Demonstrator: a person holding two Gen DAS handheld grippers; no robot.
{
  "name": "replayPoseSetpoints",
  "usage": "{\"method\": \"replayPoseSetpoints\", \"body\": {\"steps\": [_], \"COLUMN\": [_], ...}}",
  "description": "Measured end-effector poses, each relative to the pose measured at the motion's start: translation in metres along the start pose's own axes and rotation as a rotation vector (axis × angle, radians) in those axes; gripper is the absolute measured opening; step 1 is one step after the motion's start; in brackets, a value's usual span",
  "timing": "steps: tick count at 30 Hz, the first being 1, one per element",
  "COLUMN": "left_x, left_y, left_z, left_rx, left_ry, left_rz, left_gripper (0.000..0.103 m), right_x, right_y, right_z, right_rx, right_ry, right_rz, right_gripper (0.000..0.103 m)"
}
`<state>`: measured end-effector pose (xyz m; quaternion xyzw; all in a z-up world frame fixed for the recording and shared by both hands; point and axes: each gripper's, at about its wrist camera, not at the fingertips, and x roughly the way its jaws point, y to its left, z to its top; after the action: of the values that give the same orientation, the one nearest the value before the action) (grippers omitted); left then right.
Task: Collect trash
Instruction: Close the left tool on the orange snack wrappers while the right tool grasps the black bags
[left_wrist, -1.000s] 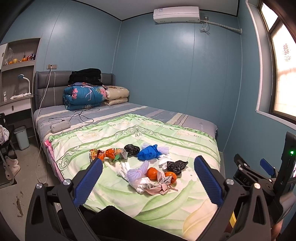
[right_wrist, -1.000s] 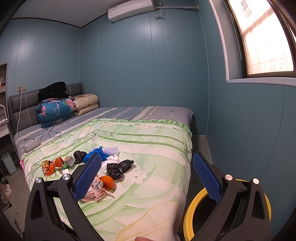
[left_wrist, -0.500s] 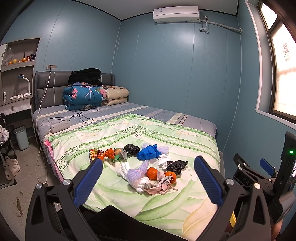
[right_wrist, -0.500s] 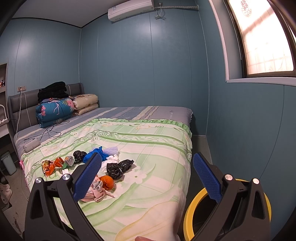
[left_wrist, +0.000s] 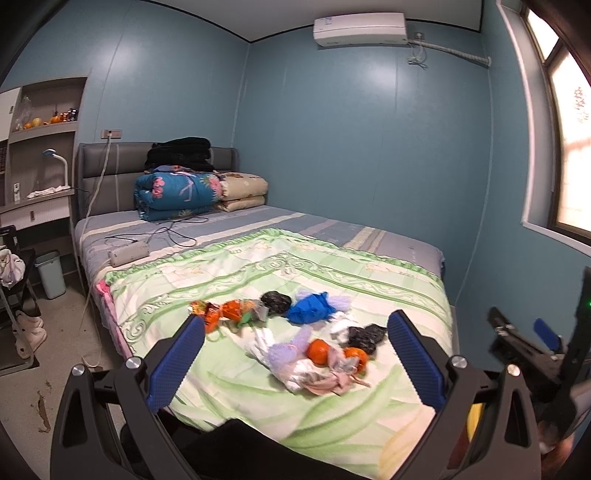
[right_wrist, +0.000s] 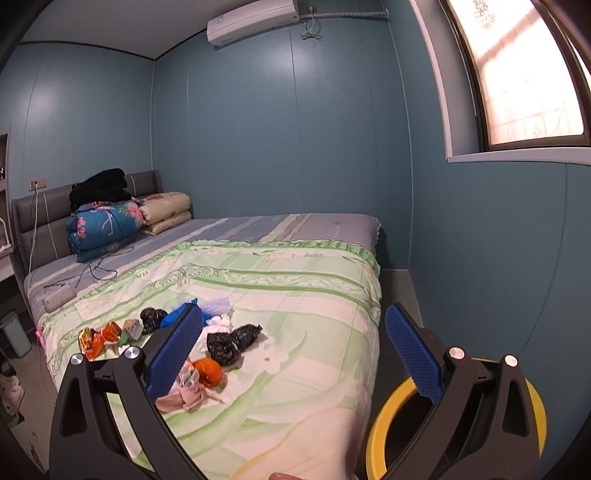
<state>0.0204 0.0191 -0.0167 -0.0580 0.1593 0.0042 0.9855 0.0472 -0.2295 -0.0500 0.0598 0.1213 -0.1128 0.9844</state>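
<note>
Green floral bedspread (left_wrist: 332, 280) carries my scattered trash pile (left_wrist: 295, 332), lying ahead of and apart from my left gripper (left_wrist: 295, 365) and right gripper (right_wrist: 295, 354), both spread wide, holding nothing.

Open air above bed (left_wrist: 332, 273) trash (left_wrist: 310, 332)

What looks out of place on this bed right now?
A scatter of trash lies on the green quilt: orange snack wrappers, black bags, a blue bag, oranges on wadded plastic. A power strip and cables also lie near the folded bedding.
</note>
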Motion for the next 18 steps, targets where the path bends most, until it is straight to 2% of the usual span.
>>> {"method": "replayPoseSetpoints", "body": {"steps": [4, 7, 13, 18], "left_x": [0.023, 0.046, 0.092, 0.135], "left_y": [0.018, 0.03, 0.059, 0.094], "left_z": [0.004, 0.006, -0.007, -0.014], "left_rx": [0.007, 0.032, 0.091, 0.076], "left_ry": [0.011, 0.04, 0.094, 0.171], "left_rz": [0.023, 0.023, 0.042, 0.05], "left_gripper": [0.096, 0.096, 0.096, 0.096], "right_x": [0.023, 0.045, 0.096, 0.138], "right_y": [-0.008, -0.005, 0.011, 0.037], "right_z": [0.009, 0.012, 0.008, -0.005], "right_rx": [0.028, -0.003, -0.008, -0.048], "right_ry": [0.018, 0.044, 0.18, 0.263], "right_rz": [0.027, 0.055, 0.18, 0.212], "right_gripper": [0.095, 0.095, 0.095, 0.095]}}
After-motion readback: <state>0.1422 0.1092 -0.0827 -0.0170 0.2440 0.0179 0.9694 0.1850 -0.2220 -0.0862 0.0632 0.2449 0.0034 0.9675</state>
